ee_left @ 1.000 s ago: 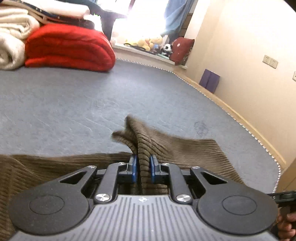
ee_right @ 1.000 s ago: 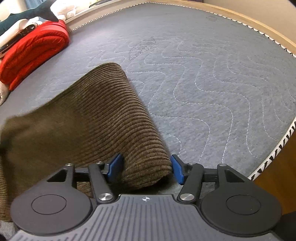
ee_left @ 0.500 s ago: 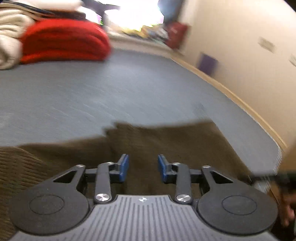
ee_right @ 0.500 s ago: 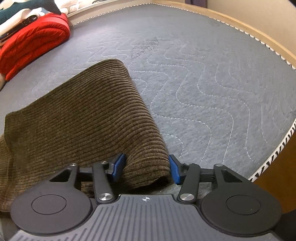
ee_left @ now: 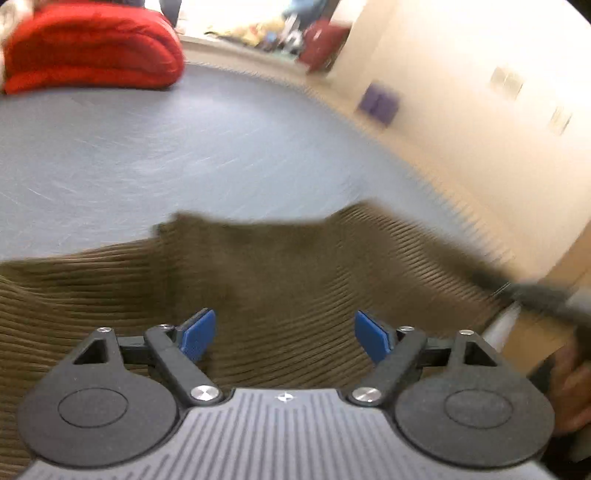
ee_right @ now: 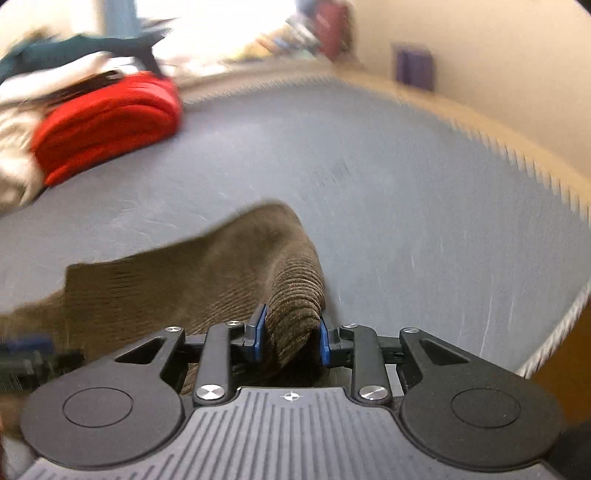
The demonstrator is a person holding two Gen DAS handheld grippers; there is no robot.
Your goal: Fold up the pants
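On the blurred mattress, right gripper pinches the pants; left gripper fingers gape.

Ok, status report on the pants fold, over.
Left gripper open above the brown pants. Right gripper shut on a bunched fold. Nothing blocking on the grey mattress.

Motion-blurred, fisheye-curved edges, blown-out window glare

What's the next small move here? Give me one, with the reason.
Probably lift the right gripper and carry its fold across: its fingers pinch a bunched edge of the brown pants, while the left gripper is open above flat cloth, holding nothing.
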